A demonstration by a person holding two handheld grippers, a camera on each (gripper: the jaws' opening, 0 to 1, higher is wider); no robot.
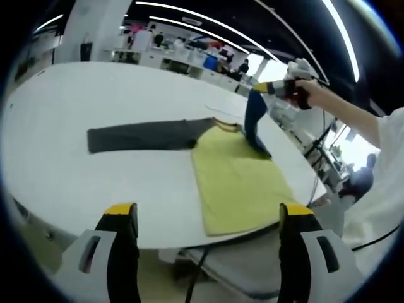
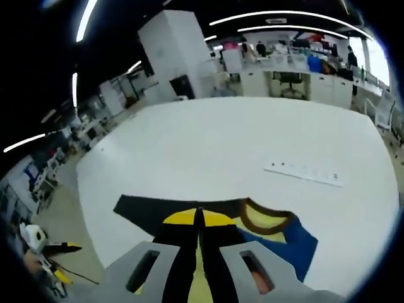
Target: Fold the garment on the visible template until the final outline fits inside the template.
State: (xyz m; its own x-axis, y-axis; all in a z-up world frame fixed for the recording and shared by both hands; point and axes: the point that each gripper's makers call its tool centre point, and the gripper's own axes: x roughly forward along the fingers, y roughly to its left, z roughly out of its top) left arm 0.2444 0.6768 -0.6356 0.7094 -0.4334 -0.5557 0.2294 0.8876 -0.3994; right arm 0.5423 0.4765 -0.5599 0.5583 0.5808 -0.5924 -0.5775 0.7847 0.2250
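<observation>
Left gripper view: the garment (image 1: 243,173) lies on the white bench (image 1: 95,183) — yellow body flat, dark sleeve stretched out. The left gripper (image 1: 208,221) hangs back, fingers apart. The right gripper (image 2: 199,221) has its fingers pressed together on the garment's blue part (image 1: 254,123) — lifting it.

Table (image 1: 95,95): plain white, no pattern. Garment (image 1: 237,173): pale yellow-green body, unpatterned; dark grey to charcoal sleeve stretched to the left; blue fabric at the raised far-right part; brown band round the neckline, seen in the right gripper view. Left claw (image 1: 208,221): black fingers (image 1: 123,252) with yellow tips, light grey housings. Right claw (image 2: 199,221): same scheme, black with yellow tips, grey housings. A white strip (image 2: 304,172) with small dark marks lies on the far table.
</observation>
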